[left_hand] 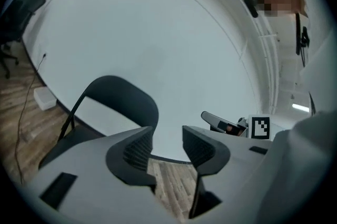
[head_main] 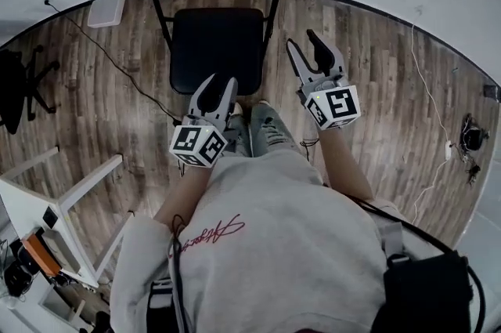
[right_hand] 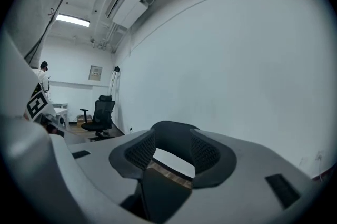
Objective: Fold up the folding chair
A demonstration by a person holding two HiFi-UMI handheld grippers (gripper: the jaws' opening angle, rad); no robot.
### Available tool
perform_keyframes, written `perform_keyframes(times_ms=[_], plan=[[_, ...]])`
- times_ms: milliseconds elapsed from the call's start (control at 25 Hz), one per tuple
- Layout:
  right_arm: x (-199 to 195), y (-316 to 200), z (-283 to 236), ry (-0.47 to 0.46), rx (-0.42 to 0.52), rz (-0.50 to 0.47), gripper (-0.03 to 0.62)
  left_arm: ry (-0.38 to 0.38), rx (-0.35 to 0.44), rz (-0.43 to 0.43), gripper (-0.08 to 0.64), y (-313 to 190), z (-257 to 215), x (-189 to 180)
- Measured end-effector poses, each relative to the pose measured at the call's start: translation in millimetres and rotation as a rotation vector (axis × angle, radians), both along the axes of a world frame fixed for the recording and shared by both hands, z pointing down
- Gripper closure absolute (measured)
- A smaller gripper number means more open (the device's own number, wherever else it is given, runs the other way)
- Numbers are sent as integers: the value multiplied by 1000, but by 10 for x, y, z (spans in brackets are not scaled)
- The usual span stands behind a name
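Observation:
A black folding chair [head_main: 215,34] stands unfolded with its back to the white wall, its seat [head_main: 217,49] flat and facing me. My left gripper [head_main: 221,82] hovers over the seat's front edge, jaws open and empty. My right gripper [head_main: 305,45] is beside the seat's right edge, jaws open, touching nothing. In the left gripper view the chair's backrest [left_hand: 118,99] rises left of the open left gripper [left_hand: 167,146], with the right gripper [left_hand: 226,125] off to the right. In the right gripper view the backrest [right_hand: 174,136] shows between the jaws of the right gripper [right_hand: 171,153], some way beyond them.
A white box [head_main: 106,11] and a thin cable [head_main: 117,65] lie on the wooden floor left of the chair. A black office chair [head_main: 19,88] stands at far left, a white frame [head_main: 55,206] at lower left. Cables and a small device [head_main: 470,139] lie at right.

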State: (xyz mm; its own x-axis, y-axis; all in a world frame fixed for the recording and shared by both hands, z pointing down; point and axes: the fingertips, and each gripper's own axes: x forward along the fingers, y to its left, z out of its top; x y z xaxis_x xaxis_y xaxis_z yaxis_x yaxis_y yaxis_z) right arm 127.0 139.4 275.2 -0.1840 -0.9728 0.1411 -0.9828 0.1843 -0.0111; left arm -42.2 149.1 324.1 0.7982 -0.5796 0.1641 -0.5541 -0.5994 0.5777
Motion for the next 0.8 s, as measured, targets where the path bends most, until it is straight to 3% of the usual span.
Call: perform_keyframes(times_ms=[40,160,280,360,440,600,720,800], plan=[[50,-90,115,-1,-21,-1,408,6,-62,-37,362,-34,209,-48],[212,-341,533,21,-86,1,394,-25,-274,-186,295,-69,1025,-308],[414,-598,1088,44,-163,14,383,-86,-538,-352,282,76,2089,-619],[520,-740,1498,40,-223,19,379,-87,-711,-455,275,258,2756,-791],[605,-885,1873,51,-274,19,373,-86,-828,-547,275,385,3278,-929],[789,-1226,2457,69,-321,38,365,-46,-936,-626,265,297,3995,-980],[869,-1442,2746,67,-321,51,364,2,-930,-573,240,133,4285,-937],[863,-1559,2868,65,-308,41,364,92,-886,-502,223,103,4325,-922]])
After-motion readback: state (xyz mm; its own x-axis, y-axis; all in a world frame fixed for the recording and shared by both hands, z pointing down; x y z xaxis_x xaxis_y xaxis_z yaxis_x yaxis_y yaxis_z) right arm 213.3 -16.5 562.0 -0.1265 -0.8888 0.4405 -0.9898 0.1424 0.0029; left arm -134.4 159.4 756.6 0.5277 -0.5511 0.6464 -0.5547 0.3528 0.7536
